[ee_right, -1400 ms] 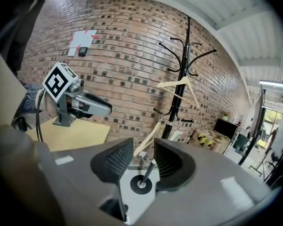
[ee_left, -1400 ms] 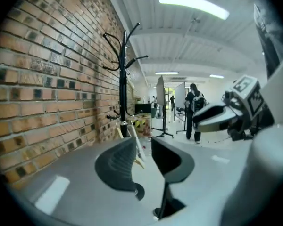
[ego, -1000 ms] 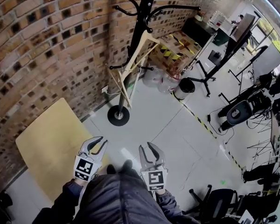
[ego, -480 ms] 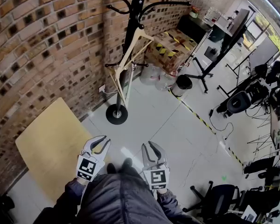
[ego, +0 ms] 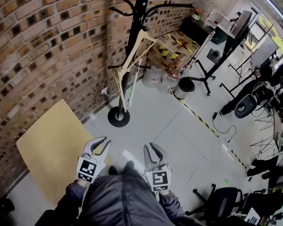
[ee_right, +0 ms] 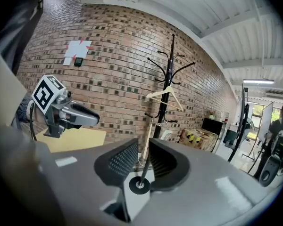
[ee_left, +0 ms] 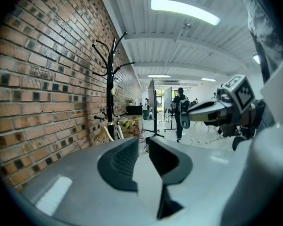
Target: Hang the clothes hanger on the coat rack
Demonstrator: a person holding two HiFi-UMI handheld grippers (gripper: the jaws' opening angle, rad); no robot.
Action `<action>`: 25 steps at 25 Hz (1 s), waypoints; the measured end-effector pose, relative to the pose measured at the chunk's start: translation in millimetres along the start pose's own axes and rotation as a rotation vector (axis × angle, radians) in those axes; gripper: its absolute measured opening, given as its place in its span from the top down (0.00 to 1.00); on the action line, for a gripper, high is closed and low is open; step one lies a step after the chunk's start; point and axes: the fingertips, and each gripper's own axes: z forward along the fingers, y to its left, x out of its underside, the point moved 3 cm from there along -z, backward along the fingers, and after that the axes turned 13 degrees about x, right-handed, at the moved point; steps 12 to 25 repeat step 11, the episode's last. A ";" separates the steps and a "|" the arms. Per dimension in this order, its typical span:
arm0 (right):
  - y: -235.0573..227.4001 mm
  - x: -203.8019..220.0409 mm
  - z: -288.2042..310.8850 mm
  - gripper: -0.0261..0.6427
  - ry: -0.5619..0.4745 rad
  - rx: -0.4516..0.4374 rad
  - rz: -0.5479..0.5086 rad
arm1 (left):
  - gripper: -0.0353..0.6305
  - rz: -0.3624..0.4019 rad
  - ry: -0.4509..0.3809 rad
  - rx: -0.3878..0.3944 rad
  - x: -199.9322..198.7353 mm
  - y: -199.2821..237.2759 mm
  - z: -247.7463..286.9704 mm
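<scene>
A pale wooden clothes hanger point(ego: 127, 62) hangs from a hook of the black coat rack point(ego: 140, 8) by the brick wall. Both show again in the right gripper view, the hanger point(ee_right: 164, 95) on the coat rack point(ee_right: 170, 65). My two grippers are held low in front of my body, far from the rack. The left gripper point(ego: 100, 145) is shut with nothing in it, and its jaws point(ee_left: 142, 142) almost meet. The right gripper point(ego: 151, 149) holds nothing either; its jaws are closing, with a narrow gap point(ee_right: 143, 147) left between the pads.
A yellow wooden table point(ego: 52, 145) stands at my left against the brick wall. Beyond the rack's round base point(ego: 118, 117) are a hazard-taped cardboard box point(ego: 174, 48), a black bin point(ego: 184, 86), a stand point(ego: 212, 69) and office chairs point(ego: 247, 107). Striped tape point(ego: 203, 121) crosses the floor.
The right gripper's jaws have narrowed. Both grippers have stayed in place. The view has shifted slightly; the hanger is still on the rack.
</scene>
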 end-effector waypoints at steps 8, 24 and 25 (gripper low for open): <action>-2.7 0.1 -1.8 0.85 0.002 0.009 -0.004 | 0.86 -0.003 -0.003 0.001 1.1 -0.3 -0.1; -2.8 3.4 -2.0 0.85 0.011 0.011 -0.002 | 0.86 -0.001 -0.003 0.004 2.1 -1.2 0.7; -2.8 3.4 -2.0 0.85 0.011 0.011 -0.002 | 0.86 -0.001 -0.003 0.004 2.1 -1.2 0.7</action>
